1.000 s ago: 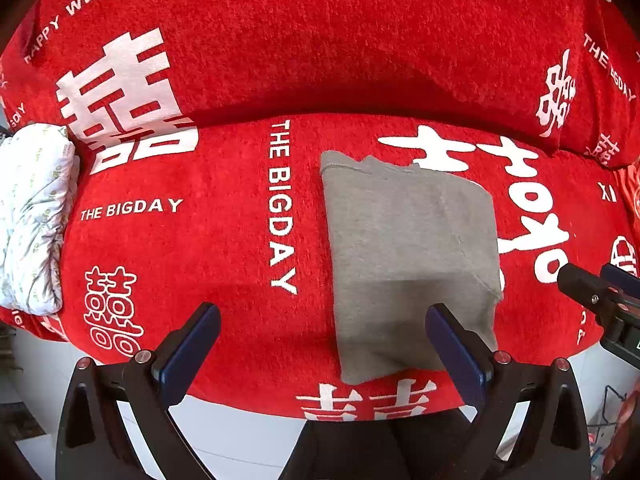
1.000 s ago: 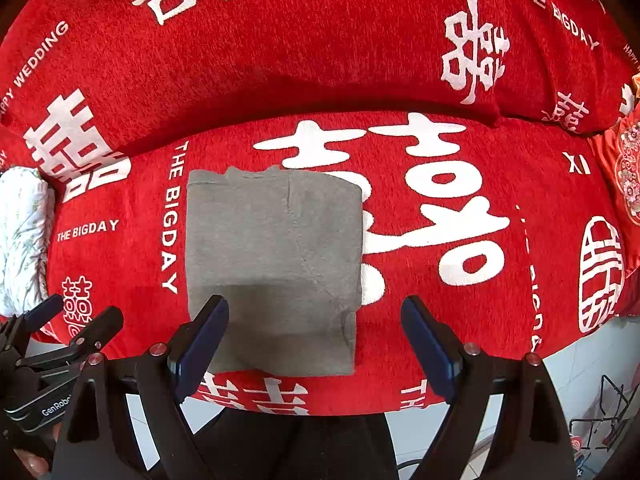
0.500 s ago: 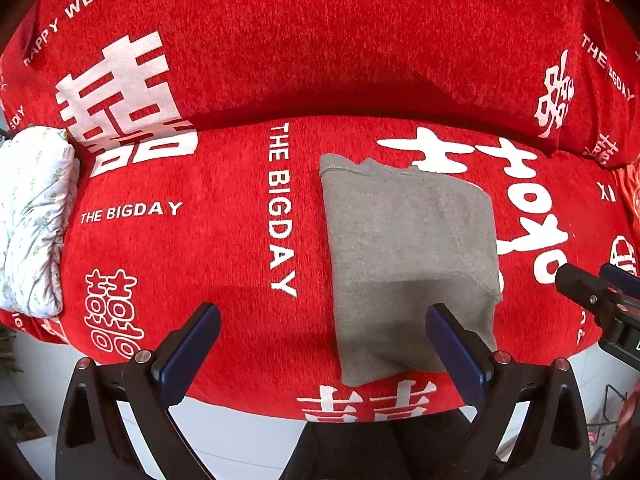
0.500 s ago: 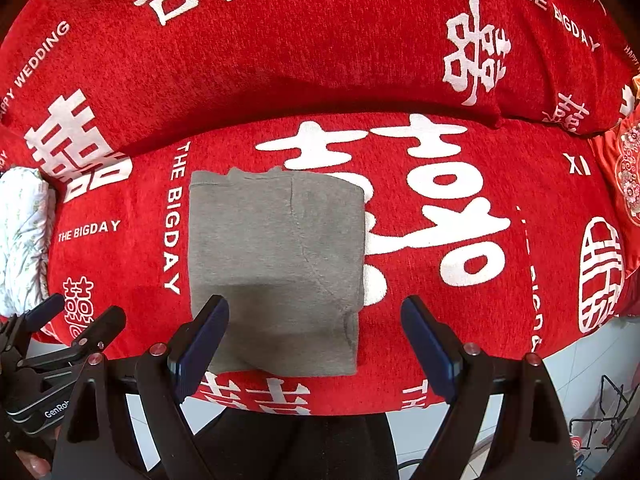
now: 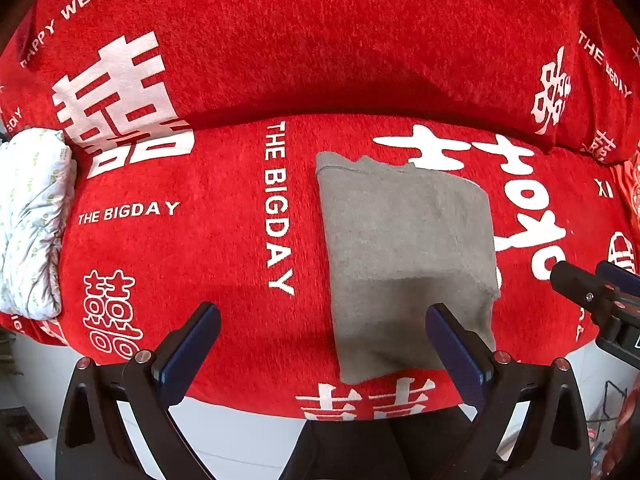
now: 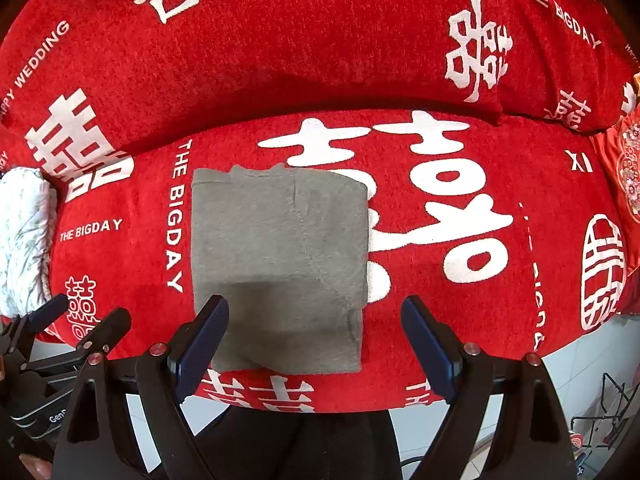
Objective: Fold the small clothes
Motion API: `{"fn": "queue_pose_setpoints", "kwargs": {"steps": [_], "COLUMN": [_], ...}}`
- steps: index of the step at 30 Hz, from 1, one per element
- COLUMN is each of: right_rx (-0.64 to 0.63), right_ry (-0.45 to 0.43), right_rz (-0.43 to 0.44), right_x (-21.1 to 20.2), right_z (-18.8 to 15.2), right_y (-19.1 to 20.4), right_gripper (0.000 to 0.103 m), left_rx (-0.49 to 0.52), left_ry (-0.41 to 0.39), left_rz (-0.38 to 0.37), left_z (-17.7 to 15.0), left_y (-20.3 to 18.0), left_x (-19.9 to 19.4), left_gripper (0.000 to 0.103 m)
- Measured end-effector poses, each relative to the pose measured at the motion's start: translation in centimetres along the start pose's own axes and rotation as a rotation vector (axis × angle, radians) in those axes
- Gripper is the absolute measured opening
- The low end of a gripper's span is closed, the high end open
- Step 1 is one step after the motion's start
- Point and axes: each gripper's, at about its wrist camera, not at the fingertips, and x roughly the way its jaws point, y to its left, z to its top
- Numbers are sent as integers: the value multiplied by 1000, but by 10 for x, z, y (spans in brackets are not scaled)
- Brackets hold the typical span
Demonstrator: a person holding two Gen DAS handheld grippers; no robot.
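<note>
Garment: a grey folded garment (image 5: 404, 256) lies flat as a neat rectangle on the seat of a sofa; its far edge shows a small collar-like notch, and a seam runs down its right half; in the right wrist view the same grey folded garment (image 6: 280, 256) sits left of centre, with shadow over its near part.

Sofa cover: a red sofa cover (image 5: 200, 240) printed with large white double-happiness characters and the words "THE BIGDAY" and "HAPPY WEDDING" spreads over seat and backrest; the garment partly overlaps one large white character on its right side.

Left gripper: the left gripper (image 5: 322, 344) hangs above the seat's front edge, pointing steeply down; its blue-padded jaws stand wide apart with nothing between them, the right one seen over the garment's near part; it touches no cloth.

Right gripper: the right gripper (image 6: 316, 340) points straight down over the garment's near edge; its jaws are spread wide and empty, the left one seen against the grey cloth, the right one against red fabric.

Left edge: a white patterned bundle (image 5: 32, 224) rests at the seat's left end, well apart from the garment.

Below: pale floor (image 5: 240, 432) shows past the sofa's front; dark clothing of the person fills the bottom centre.
</note>
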Motion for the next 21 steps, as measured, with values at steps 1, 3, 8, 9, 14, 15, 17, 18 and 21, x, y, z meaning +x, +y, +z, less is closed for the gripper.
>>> {"fn": "queue_pose_setpoints", "kwargs": {"steps": [1,3,8,9,14,15,17,18,21], "right_rx": [-1,-1,-3,-5,-6,-7,-9,-9,-9], "right_ry": [1,-1,-3,-4,-3,-3,-3,-3,-3], "right_rz": [0,-4,-10,-11,-11,-11,-12,-12,-12], "right_x": [0,0,-3,-3,-3,-3,-4,-4,-4], "right_z": [0,0,2,2,2,2,4,4,4], "right_y": [0,0,2,2,3,3,4,4,5], "right_gripper": [90,90,90,90,90,90,90,90,90], "left_rx": [1,0,-4,-4,-3,-3,-3,-2,8], "left_ry": [-2,-5,-11,-12,-15,-15,-15,-17,-23], "left_rz": [0,0,-2,-3,-4,-4,-4,-2,10], "left_z": [0,0,2,2,4,4,4,4,6], "left_y": [-1,-1,0,0,1,1,1,1,0], "left_x": [-1,-2,-4,-4,-5,-5,-5,-5,-7], "left_gripper": [102,102,102,102,102,102,102,102,102]}}
